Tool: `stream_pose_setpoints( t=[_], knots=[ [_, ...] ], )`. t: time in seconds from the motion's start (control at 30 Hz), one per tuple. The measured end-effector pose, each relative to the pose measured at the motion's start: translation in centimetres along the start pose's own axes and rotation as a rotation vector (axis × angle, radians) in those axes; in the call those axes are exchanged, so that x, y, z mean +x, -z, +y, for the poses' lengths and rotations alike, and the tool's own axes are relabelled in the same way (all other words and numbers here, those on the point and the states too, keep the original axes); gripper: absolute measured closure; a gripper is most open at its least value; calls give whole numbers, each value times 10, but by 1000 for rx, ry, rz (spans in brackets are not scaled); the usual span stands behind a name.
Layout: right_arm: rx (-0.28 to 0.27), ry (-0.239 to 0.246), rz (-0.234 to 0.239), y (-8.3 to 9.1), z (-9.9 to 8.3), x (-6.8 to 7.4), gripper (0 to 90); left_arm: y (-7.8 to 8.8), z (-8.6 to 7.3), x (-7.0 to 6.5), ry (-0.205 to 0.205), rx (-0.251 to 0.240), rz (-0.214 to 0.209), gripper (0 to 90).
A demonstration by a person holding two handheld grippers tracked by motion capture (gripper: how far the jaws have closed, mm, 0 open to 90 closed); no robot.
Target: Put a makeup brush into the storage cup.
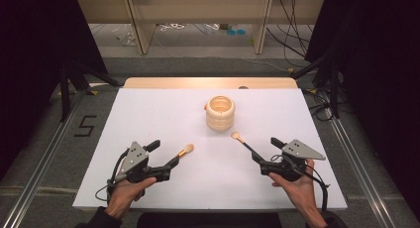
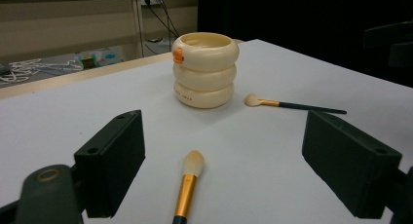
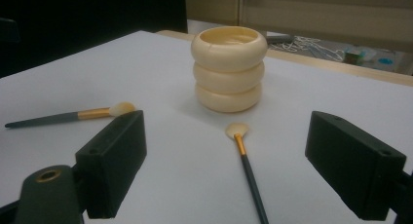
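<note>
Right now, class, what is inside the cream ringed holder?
The cream ringed holder shows nothing standing in it; its floor is hidden by the rim. Both brushes lie outside.

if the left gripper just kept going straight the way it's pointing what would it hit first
Most likely the makeup brush lying on the table between the open jaws of the left gripper, bristles pointing away. Farther along that line stands the cream ribbed holder, though depth is hard to judge.
</note>
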State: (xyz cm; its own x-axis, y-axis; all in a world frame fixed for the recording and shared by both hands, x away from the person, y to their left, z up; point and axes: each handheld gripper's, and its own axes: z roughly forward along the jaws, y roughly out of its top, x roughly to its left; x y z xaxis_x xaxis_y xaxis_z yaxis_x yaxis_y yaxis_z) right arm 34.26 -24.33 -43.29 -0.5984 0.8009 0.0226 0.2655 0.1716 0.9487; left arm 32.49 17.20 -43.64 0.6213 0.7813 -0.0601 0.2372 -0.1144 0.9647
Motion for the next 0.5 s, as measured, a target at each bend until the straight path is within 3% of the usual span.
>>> stream_pose_setpoints(
  t=[0.23,0.5],
  knots=[
    [12,3,-1,0,0,1,160,0,0,0,-3,4,-7,156],
    [17,9,2,-1,0,1,160,1,1,1,24,5,-12,156]
  ],
)
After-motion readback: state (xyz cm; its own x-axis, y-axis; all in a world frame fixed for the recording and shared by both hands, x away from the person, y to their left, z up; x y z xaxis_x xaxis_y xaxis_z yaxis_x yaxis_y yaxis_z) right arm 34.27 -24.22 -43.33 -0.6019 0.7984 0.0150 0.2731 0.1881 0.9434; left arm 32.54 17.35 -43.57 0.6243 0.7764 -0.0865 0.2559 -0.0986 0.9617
